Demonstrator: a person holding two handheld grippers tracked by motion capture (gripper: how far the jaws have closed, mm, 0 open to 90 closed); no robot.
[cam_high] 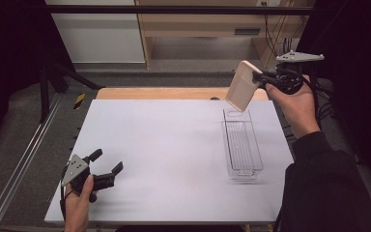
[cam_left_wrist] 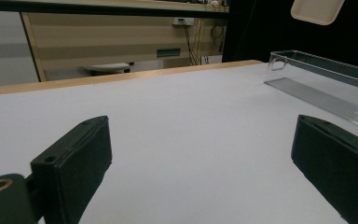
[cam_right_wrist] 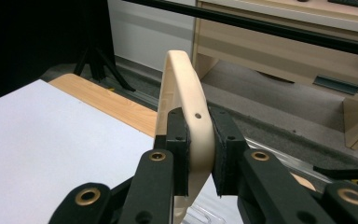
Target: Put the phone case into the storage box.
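My right gripper (cam_high: 260, 76) is shut on a pale wooden lid (cam_high: 241, 87), held tilted in the air over the far end of a clear plastic tray (cam_high: 258, 154). Up close, both black pads press on the lid's (cam_right_wrist: 186, 88) rounded edge between the right gripper's (cam_right_wrist: 199, 156) jaws. The long clear tray lies on the white table top (cam_high: 164, 145) at the right side. My left gripper (cam_high: 107, 162) rests open at the near left corner, with nothing between its jaws. Its own view shows the left gripper (cam_left_wrist: 200, 158) over bare table, the tray (cam_left_wrist: 326, 70) at the right and the lid (cam_left_wrist: 318, 10) at the top.
A wooden strip (cam_high: 174, 93) borders the table's far edge. Behind it stand a light wood cabinet (cam_high: 203, 29) and cables (cam_high: 275, 34). A metal rail (cam_high: 24, 159) runs along the left. A dark sleeve (cam_high: 328, 188) fills the near right corner.
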